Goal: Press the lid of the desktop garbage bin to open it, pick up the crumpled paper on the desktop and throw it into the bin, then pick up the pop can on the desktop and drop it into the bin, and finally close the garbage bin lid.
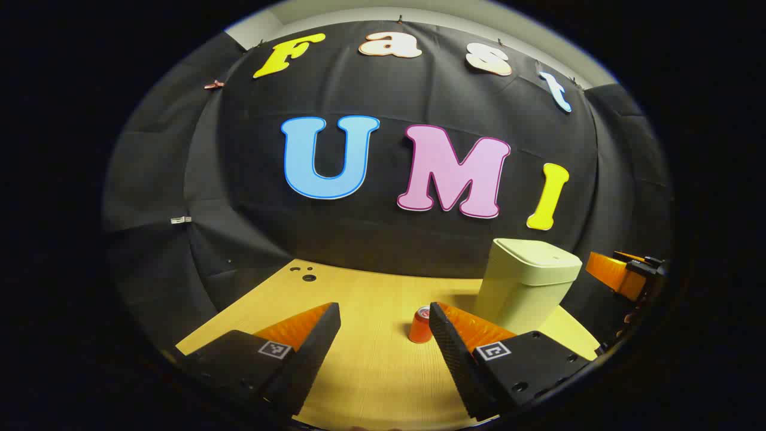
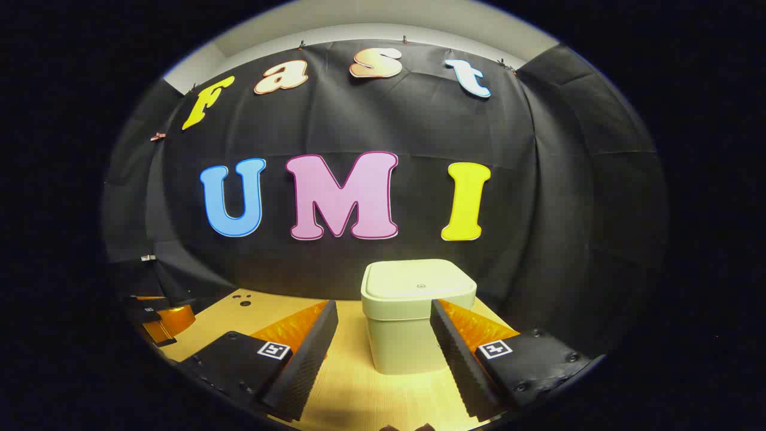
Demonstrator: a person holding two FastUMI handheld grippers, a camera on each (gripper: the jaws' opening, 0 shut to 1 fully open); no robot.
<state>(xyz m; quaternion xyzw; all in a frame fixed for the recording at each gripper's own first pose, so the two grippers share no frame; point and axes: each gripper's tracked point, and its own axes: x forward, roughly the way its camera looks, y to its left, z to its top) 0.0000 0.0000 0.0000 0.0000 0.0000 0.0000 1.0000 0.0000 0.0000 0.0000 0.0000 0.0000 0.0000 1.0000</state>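
Bin (image 2: 419, 311) lid down, unpressed | pop can (image 1: 420, 326) upright on bench (image 1: 371, 371) | left claw (image 1: 385, 335), right claw (image 2: 384, 332) spread, empty | every step remains

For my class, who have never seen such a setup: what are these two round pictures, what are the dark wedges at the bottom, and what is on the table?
A person holds a two-finger gripper in each hand, and each carries a camera looking along its fingers. The left gripper stands open, holding nothing, with a can upright on the table ahead and the bin beyond, lid shut. The right gripper is open too, facing the bin.
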